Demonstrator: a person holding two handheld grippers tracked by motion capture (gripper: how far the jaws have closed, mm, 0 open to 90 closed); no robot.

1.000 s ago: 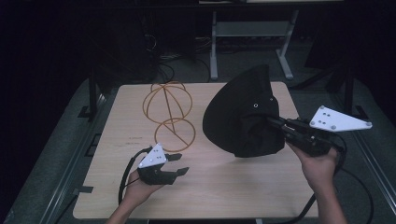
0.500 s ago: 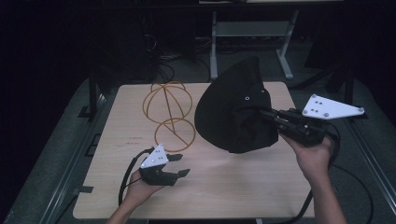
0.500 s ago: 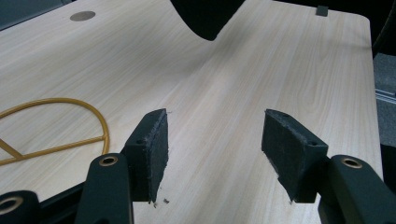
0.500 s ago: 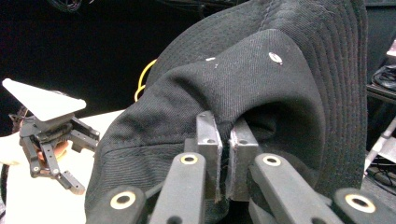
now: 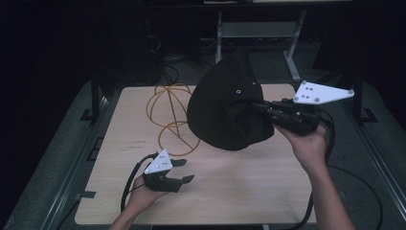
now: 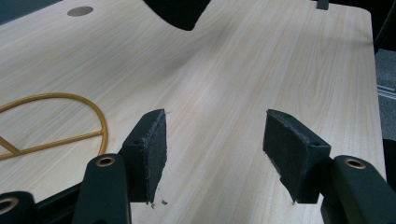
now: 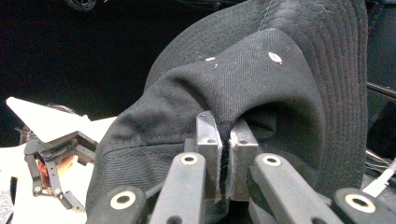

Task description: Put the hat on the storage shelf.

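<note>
While the right gripper (image 5: 258,108) pinches the black bucket hat (image 5: 225,110) aloft, the left gripper (image 5: 184,171), at seven o'clock, waits agape, jaws just widened; draping it over the wire stand (image 5: 170,117) looks next.

Dim lab, wooden table (image 5: 239,191), metal frame stand (image 5: 258,28), floor cables (image 5: 167,60)

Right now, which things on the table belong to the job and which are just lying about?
In the job:
- black hat, lifted off the table, pinched by the right gripper
- gold wire stand, next to the hat

Lying about:
- left gripper, open, nothing between its pads
- wooden table
</note>
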